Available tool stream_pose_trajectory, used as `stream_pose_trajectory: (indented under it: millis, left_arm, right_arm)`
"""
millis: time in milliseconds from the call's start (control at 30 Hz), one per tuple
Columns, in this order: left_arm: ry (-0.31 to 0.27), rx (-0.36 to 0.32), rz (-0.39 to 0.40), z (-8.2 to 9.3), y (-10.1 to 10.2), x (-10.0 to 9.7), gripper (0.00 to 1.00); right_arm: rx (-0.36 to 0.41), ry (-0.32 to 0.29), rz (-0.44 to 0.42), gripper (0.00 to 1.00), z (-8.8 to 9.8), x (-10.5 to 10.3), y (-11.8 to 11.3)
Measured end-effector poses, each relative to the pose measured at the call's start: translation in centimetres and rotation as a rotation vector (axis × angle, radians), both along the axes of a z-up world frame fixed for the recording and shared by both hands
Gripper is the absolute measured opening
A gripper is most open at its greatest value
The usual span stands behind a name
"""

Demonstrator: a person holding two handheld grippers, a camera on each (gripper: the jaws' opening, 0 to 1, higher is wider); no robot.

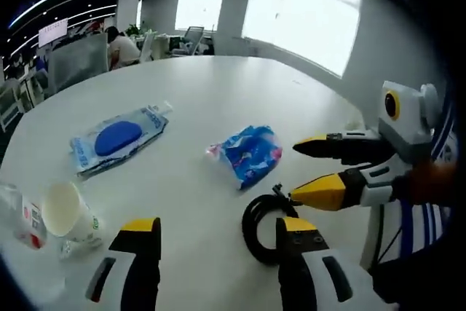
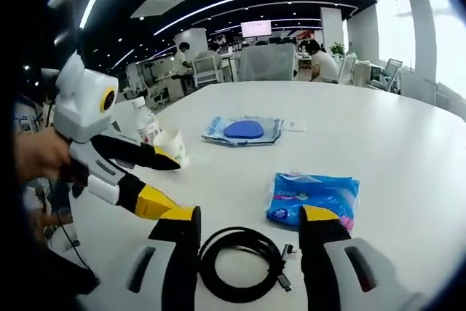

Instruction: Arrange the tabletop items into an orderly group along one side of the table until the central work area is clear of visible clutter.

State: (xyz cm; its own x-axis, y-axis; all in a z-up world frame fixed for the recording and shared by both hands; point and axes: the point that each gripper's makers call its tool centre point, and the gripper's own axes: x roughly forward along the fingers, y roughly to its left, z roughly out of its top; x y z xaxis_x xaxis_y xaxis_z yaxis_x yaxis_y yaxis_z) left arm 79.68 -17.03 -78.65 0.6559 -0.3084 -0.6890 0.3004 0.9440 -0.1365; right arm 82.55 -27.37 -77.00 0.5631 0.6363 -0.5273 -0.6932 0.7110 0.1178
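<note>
Left gripper view looks over a big white surface (image 1: 218, 107). A coiled black cable (image 1: 261, 225) lies near the close edge, just in front of the left hand-held gripper (image 1: 218, 234), whose jaws stand wide apart and hold nothing. The right hand-held gripper (image 1: 314, 169) comes in from the side, jaws parted, empty, with the lower yellow tip next to the cable's plug.

Just past the cable lies a blue tissue pack (image 1: 249, 154), its long side slanting away from the close edge. Further in lies a clear bag with a blue pad (image 1: 120, 138), long side slanting too. Near the surface's other edge a white paper cup (image 1: 67, 215) lies tipped over with its mouth up, beside a clear bottle (image 1: 20, 218) that is blurred.

Right gripper view has the cable (image 2: 240, 261) between its own open jaws, and the tissue pack (image 2: 313, 196) just beyond. Office desks and people sit far behind.
</note>
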Motion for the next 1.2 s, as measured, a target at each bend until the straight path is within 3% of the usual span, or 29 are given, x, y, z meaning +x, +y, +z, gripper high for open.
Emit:
stream_pose_trajectory:
  millis: [200,533,1033,1200]
  left_arm:
    - [-0.037,-0.02,0.049,2.4,1.9,1.6,0.68]
    - [-0.07,-0.026,0.109,4.8,4.6,4.1,0.73]
    - [-0.044,-0.087,0.2,5.7,8.5,7.2,0.78]
    - [0.017,-0.086,0.214,5.2,9.8,8.4,0.78]
  right_arm:
    - [0.034,-0.008,0.037,0.57,1.8,1.7,1.4]
    - [0.072,-0.009,0.078,0.64,4.0,4.4,2.9]
    - [0.07,0.021,0.11,0.66,5.2,8.7,4.5]
    - [0.063,0.059,0.123,0.66,5.2,10.7,5.4]
